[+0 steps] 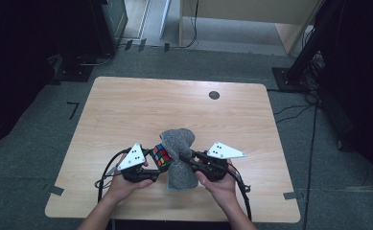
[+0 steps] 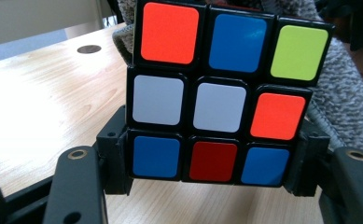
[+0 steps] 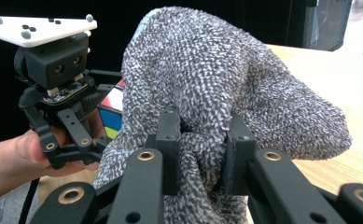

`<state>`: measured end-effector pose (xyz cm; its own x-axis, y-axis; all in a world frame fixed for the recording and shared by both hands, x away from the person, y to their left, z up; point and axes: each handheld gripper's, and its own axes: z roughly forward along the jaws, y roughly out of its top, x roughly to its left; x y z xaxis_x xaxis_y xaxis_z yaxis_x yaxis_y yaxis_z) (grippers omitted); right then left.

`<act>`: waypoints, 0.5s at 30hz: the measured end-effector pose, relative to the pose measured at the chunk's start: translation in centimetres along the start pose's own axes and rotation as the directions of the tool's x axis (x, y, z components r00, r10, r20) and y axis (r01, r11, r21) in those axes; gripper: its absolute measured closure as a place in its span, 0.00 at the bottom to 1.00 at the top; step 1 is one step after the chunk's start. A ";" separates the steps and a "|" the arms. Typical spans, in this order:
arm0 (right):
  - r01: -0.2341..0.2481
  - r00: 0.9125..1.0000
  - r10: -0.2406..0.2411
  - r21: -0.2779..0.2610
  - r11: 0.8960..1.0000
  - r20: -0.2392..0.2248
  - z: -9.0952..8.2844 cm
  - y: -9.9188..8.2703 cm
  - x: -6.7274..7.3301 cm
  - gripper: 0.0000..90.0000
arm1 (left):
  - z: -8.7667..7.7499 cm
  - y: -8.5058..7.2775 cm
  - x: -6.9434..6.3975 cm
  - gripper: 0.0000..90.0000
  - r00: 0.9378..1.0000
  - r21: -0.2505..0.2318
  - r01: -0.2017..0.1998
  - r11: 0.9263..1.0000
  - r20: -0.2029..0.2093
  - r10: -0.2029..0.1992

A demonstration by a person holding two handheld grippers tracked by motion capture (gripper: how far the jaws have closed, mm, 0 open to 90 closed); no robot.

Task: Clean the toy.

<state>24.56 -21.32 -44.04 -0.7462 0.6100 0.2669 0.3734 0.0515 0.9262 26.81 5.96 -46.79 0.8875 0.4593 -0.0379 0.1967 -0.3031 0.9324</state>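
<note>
Looks like a lab or recording room, not a home. Bare wooden table (image 1: 126, 105) with a round cable grommet (image 1: 214, 95) stands alone on grey carpet tile floor (image 1: 26, 167). Tape marks (image 1: 55, 190) on the carpet fix the table's spot. Black stands and dark equipment at both sides, one stand base (image 1: 289, 79) at the right, loose cables (image 1: 297, 111) across the floor. Light wooden furniture (image 1: 251, 19) at the back.
</note>
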 end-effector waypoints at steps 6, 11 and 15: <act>0.023 0.999 -0.022 -0.025 0.999 0.025 -0.6 0.5 0.0 0.82 | 0.7 -0.1 -0.7 0.38 0.998 0.045 -0.068 0.997 -0.003 0.069; 0.012 1.000 -0.011 -0.014 1.000 0.021 -0.2 0.2 0.3 0.83 | 0.8 0.0 -1.4 0.38 0.996 0.055 -0.093 0.994 -0.006 0.094; -0.017 1.000 0.017 0.001 1.000 0.016 0.1 -0.1 0.3 0.83 | 0.6 -0.1 -1.0 0.38 0.998 0.057 -0.061 0.996 -0.017 0.062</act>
<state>24.35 -21.10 -44.04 -0.7308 0.6232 0.2784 0.3865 0.0416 0.9214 26.18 5.01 -47.07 0.8907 0.4537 0.0262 0.1657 -0.3778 0.9110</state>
